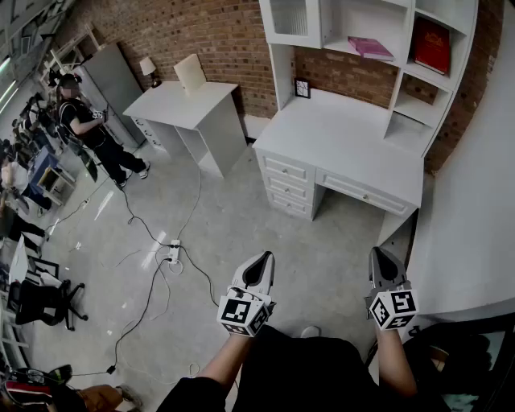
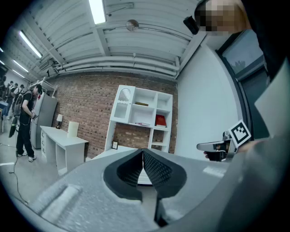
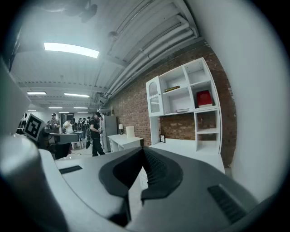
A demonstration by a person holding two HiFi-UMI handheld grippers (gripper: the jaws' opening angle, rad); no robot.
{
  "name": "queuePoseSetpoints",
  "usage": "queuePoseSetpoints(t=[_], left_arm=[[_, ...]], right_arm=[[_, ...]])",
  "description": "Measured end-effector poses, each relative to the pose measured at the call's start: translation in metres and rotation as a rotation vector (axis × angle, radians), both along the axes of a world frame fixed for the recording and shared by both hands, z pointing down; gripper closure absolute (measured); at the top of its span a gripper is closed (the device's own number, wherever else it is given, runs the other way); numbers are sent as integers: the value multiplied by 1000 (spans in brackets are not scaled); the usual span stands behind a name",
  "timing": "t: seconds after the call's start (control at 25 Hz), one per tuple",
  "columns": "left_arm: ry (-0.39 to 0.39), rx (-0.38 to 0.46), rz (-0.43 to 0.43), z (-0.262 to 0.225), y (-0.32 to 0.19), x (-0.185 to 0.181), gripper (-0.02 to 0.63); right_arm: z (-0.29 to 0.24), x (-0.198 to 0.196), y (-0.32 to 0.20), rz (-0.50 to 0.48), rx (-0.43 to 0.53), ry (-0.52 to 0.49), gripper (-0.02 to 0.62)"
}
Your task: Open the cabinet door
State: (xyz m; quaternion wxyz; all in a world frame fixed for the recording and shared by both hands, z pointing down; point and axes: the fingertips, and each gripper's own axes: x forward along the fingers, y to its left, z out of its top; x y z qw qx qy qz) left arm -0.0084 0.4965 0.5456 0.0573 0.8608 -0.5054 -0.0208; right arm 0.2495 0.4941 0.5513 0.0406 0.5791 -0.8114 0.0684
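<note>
The white desk (image 1: 346,137) with a shelf unit stands against the brick wall ahead. Its glass-paned cabinet door (image 1: 291,20) is at the unit's top left and looks closed; I see that door (image 2: 123,97) in the left gripper view and, small, the door (image 3: 154,96) in the right gripper view. My left gripper (image 1: 259,269) and right gripper (image 1: 385,261) hang over the floor, well short of the desk. Both are shut with nothing between the jaws, as the left gripper (image 2: 143,152) and right gripper (image 3: 144,150) show in their own views.
A pink book (image 1: 370,47), a red book (image 1: 431,44) and a small picture frame (image 1: 302,87) sit on the unit. Desk drawers (image 1: 286,185) face me. A second white desk (image 1: 189,113), a person (image 1: 88,129), floor cables with a power strip (image 1: 173,253), and an office chair (image 1: 40,302) lie left. A white wall (image 1: 475,241) is right.
</note>
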Motion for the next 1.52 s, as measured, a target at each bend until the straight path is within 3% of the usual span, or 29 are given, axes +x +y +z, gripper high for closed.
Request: queuePoseSetpoints(t=[0.36,0.64,0.96,1.52], left_arm=[[-1,7,-21,3,2,26,588],[-11,-14,-17,13,-18,19,586],[-17,-27,-38,23,-72,-16,587],[58,-7,-63,2,-250,-126,586]], right_arm=[[15,20,5,-15,-9,-32,595],[25,15,-21,16,-6,-42,595],[34,-11,-67,30,-44,4,595],[14,-118,-244,1,-52,82,595]])
